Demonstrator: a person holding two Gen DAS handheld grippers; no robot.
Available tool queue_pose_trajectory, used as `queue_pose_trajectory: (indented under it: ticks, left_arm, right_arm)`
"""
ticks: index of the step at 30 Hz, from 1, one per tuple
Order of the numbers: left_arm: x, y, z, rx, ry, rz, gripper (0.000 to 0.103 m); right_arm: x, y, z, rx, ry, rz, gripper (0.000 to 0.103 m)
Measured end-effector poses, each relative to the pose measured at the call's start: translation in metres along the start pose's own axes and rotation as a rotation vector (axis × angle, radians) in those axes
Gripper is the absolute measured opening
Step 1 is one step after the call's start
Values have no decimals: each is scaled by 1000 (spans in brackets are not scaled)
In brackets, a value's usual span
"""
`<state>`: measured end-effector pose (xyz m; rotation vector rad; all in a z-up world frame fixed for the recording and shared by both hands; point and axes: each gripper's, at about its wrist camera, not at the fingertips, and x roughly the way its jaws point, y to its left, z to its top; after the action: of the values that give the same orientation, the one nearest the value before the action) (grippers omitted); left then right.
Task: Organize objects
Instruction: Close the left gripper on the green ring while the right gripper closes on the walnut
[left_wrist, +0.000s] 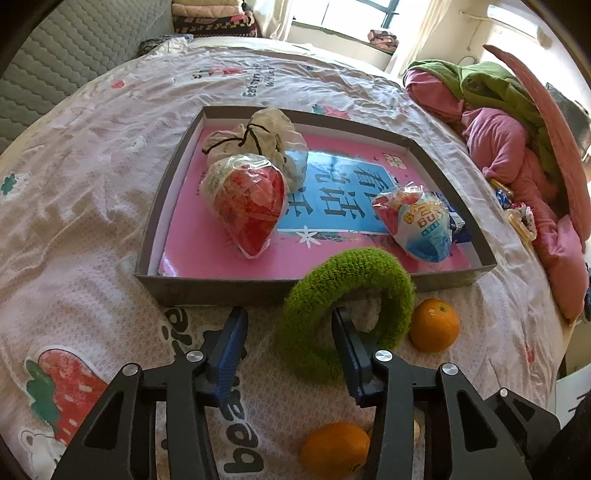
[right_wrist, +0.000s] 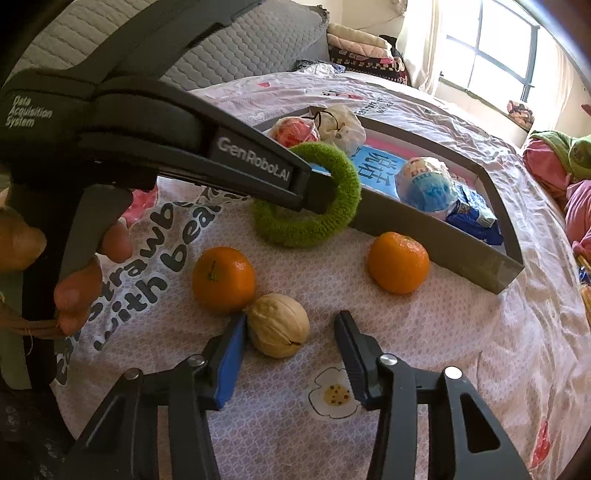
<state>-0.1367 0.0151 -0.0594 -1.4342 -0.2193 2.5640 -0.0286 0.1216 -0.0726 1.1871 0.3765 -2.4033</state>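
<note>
A fuzzy green ring (left_wrist: 347, 295) lies on the bedsheet against the front wall of a grey box (left_wrist: 221, 291). My left gripper (left_wrist: 290, 328) is open. Its right finger pokes through the ring's hole and its left finger stands clear of the band between them. From the right wrist view, that left gripper (right_wrist: 317, 192) reaches into the ring from the side. My right gripper (right_wrist: 291, 328) is open around a pale walnut (right_wrist: 277, 325), which touches only the left pad. Two oranges (right_wrist: 223, 278) (right_wrist: 399, 262) sit on the sheet just beyond.
The box holds a red-and-white packet (left_wrist: 247, 203), a blue-and-white packet (left_wrist: 417, 225), a cloth drawstring pouch (left_wrist: 258, 136) and a small blue packet (right_wrist: 472, 218) on a pink book. Pink and green clothes (left_wrist: 498, 129) are piled at the right. A hand (right_wrist: 74, 288) grips the left tool.
</note>
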Motion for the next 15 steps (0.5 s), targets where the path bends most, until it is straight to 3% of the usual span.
queue_pose_trajectory:
  ticks: [15]
  left_arm:
    - [13, -5, 3, 9, 20, 0, 42]
  right_arm:
    - [0, -3, 1, -6, -5, 1, 33]
